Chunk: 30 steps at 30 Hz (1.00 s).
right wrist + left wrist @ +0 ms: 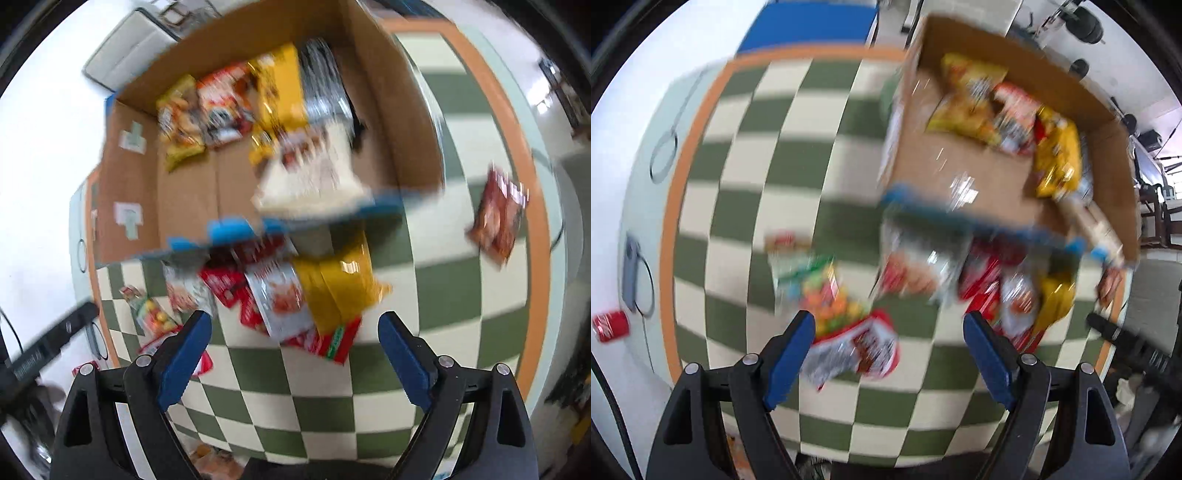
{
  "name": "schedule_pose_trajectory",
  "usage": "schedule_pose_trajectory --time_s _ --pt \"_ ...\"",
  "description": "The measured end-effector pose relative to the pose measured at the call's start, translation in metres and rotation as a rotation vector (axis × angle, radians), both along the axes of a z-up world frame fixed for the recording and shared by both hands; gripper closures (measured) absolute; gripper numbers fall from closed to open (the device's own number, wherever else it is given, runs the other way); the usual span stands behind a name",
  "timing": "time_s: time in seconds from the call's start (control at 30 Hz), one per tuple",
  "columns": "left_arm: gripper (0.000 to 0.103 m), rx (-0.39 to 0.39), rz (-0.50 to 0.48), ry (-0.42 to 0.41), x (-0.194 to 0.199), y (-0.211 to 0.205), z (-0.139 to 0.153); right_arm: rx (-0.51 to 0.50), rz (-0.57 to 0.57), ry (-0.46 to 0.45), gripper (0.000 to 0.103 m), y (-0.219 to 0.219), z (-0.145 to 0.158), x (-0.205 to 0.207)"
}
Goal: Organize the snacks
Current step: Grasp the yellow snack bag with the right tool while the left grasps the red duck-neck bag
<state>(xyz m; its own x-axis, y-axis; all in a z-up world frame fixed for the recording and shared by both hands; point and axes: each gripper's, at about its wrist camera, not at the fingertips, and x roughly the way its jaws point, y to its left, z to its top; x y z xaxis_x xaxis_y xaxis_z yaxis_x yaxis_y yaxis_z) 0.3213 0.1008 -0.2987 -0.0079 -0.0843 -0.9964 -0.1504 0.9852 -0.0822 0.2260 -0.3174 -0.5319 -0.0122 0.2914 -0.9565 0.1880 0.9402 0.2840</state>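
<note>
Between the fingers of the left gripper (888, 328), left wrist view: red-and-white snack bag (857, 349) lies flat on the checkered counter (746, 155), just inside the left finger, not touched. Fingers apart, nothing clamped; they look set wide to straddle a bag. Just ahead of the left finger, a clear bag of coloured candy (816, 291). Ahead of the right finger, a pile of snack packets (997, 291) sits against the near wall of the cardboard box (964, 166). Box further ahead, open top, several yellow and red bags already in its far end, so likely the target bin. Red can (611, 326) far left, off the mat. View blurred.

Ahead of the fingers of the right gripper (293, 332), right wrist view: same pile (295, 295), a yellow bag (343, 284) on top, close ahead between both fingers, not touched. Fingers apart, nothing between them, probably readying for a pick. Box (184, 192) beyond the pile, holding bags. One brown-red bag (498, 214) lies alone, well right of the right finger. Labels unreadable.
</note>
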Motion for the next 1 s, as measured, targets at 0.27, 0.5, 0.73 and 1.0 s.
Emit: schedule_pose_trajectory --time_s 0.27,0.5,0.73,1.0 --pt "0.021 -0.072 -0.003 0.126 -0.043 0.025 -0.073 0.004 -0.22 0.063 0.009 -0.021 -0.053 -0.021" --pt "0.019 -0.079 -0.01 0.181 -0.042 0.019 -0.102 0.034 -0.334 0.087 0.009 -0.031 -0.082 -0.022" --pt "0.021 -0.064 0.007 0.187 -0.039 0.007 -0.105 0.069 -0.391 0.102 0.01 -0.039 -0.101 -0.017" --pt "0.088 -0.039 -0.033 0.155 -0.043 -0.018 -0.092 0.069 -0.377 0.103 0.038 -0.042 -0.107 -0.019"
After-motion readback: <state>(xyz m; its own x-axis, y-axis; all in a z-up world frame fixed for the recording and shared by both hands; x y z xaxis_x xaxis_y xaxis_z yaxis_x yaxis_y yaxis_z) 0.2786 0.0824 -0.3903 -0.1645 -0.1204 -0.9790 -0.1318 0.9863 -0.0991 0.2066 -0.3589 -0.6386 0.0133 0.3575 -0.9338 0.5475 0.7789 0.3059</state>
